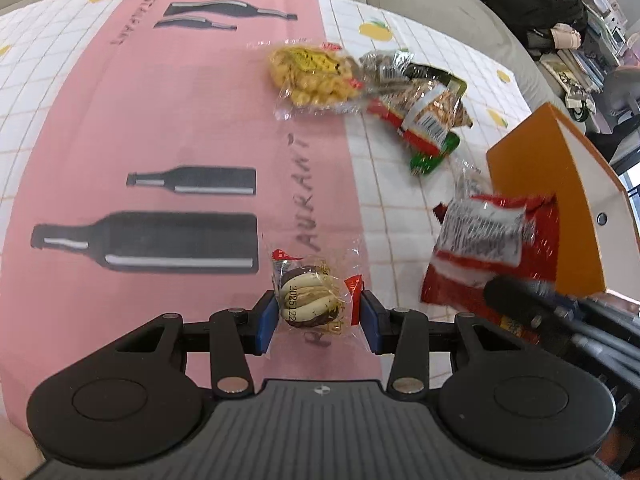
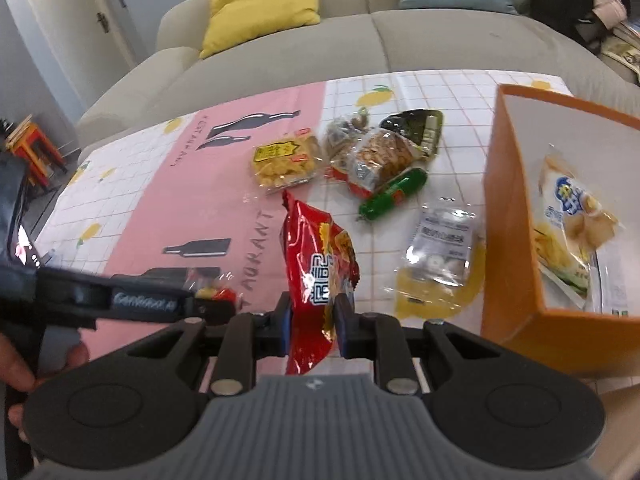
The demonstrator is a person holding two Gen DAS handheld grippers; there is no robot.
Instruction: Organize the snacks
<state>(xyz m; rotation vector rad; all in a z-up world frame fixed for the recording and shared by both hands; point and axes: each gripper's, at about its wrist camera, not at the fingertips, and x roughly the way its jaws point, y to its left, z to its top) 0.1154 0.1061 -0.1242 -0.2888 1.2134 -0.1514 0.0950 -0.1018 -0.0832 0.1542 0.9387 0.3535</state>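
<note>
left tongs (image 1: 318, 318) narrow around wrapped cookie (image 1: 310, 300), low over tabletop (image 1: 160, 128) | right tongs (image 2: 310, 322) pinching red bag (image 2: 318, 264) beside orange box (image 2: 508, 216) | risk: slick film slips (bag hangs long), snags rim

Snack pile (image 2: 360, 156) left of box (image 2: 508, 216)

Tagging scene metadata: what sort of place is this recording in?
Most likely a home living room: a beige sofa with a yellow cushion sits behind a low table under a printed tablecloth, strewn with snack packs.
</note>
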